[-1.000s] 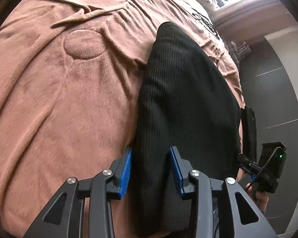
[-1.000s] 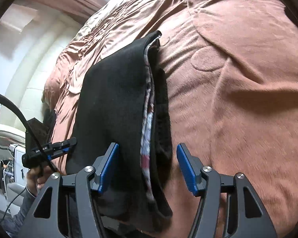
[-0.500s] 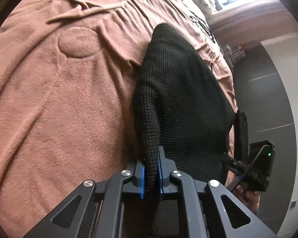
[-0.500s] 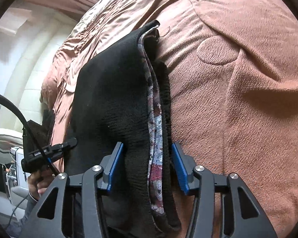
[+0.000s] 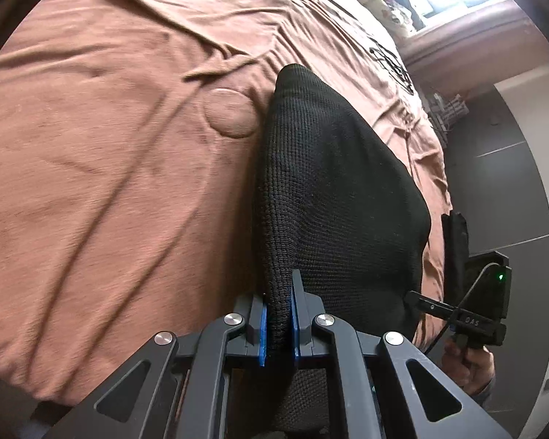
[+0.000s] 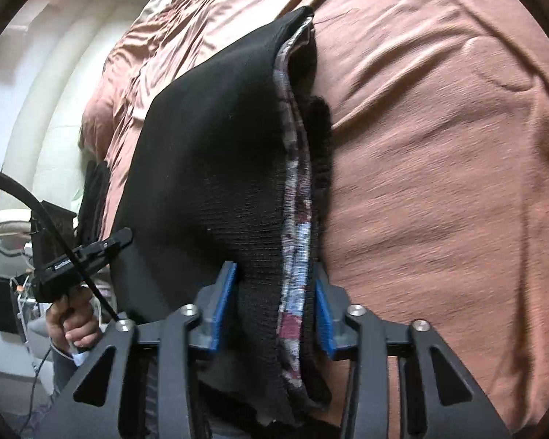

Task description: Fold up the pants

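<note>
The black knit pants (image 5: 333, 197) lie folded on a brown bedspread (image 5: 91, 183), with a patterned lining showing along one edge in the right wrist view (image 6: 296, 197). My left gripper (image 5: 277, 325) is shut on the near edge of the pants, the fabric pinched between its blue pads. My right gripper (image 6: 272, 311) is shut on the thick layered edge of the pants (image 6: 216, 153), its blue pads pressing the bundle from both sides. The pants rise off the bed between the two grippers.
The brown bedspread (image 6: 439, 146) stretches away, with wrinkles and a round raised patch (image 5: 230, 113). The bed's edge drops to a dark floor (image 5: 512, 183) at the right. A window and clutter sit at the far top right.
Both grippers closed on the pants' near edge, the left first and fully, the right down onto the thick bundle. The pants have lifted a little off the bed.
</note>
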Tool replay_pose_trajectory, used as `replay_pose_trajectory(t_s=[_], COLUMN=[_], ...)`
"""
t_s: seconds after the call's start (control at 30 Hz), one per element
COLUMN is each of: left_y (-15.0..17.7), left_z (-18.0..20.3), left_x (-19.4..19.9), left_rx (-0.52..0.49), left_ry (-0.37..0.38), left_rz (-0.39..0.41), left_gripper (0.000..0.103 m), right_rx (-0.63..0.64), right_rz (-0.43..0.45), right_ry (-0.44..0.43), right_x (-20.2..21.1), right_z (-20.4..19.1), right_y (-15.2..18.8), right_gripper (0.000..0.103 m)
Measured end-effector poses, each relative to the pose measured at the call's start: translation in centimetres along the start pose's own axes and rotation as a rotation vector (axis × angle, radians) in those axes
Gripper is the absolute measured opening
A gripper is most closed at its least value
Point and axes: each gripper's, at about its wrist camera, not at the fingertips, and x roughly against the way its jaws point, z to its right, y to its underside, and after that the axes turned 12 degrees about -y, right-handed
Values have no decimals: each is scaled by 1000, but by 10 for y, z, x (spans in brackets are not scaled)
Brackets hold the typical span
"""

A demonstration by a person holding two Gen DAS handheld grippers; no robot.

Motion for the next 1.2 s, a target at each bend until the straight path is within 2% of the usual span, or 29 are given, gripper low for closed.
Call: replay_pose_trajectory(t_s=[0.27, 0.4, 0.43, 0.47, 0.53, 0.63, 0.73, 0.83, 0.93, 1.03, 1.07, 1.1, 1.2], left_y=[0, -2, -3, -4, -8, -13, -19, -24, -30, -39, -42, -44, -53], left_z=[-20, -24, -21, -20, -16, -20, -22, -24, -24, -23, -23, -23, -21], left_x=[7, 3, 2, 1, -2, -3, -5, -7, -9, -13, -14, -15, -19], left_rx=[13, 5, -10, -22, -31, -18, -10, -6, -3, 0, -3, -7, -22], left_ry=[-54, -58, -71, -77, -85, -84, -77, -67, -58, -51, -49, -47, -39], left_rz=[-9, -28, -26, -29, -31, -29, -29, -29, -18, -15, -15, -13, -7], left_gripper=[10, 12, 14, 17, 20, 23, 25, 33, 42, 43, 43, 43, 43], right_rx=[-15, 5, 10, 13, 8, -30, -43, -33, -12, -14, -11, -9, 3], right_rz=[-70, -13, 8, 42, 118, 172, 193, 194, 178, 165, 161, 153, 133], right_ry=[-25, 6, -2, -22, -67, -142, -174, -198, -189, -166, -156, -144, -150], right_x=[-25, -18, -14, -8, 1, 5, 5, 1, -7, -16, -19, -21, -32], right_z=[-6, -3, -3, 0, 9, 26, 40, 49, 52, 60, 51, 55, 48], right_y=[-11, -15, -12, -13, -18, -26, -38, -52, -66, -77, -68, -73, -82], right_gripper=[34, 34, 39, 51, 63, 63, 63, 63, 66, 69, 69, 69, 69])
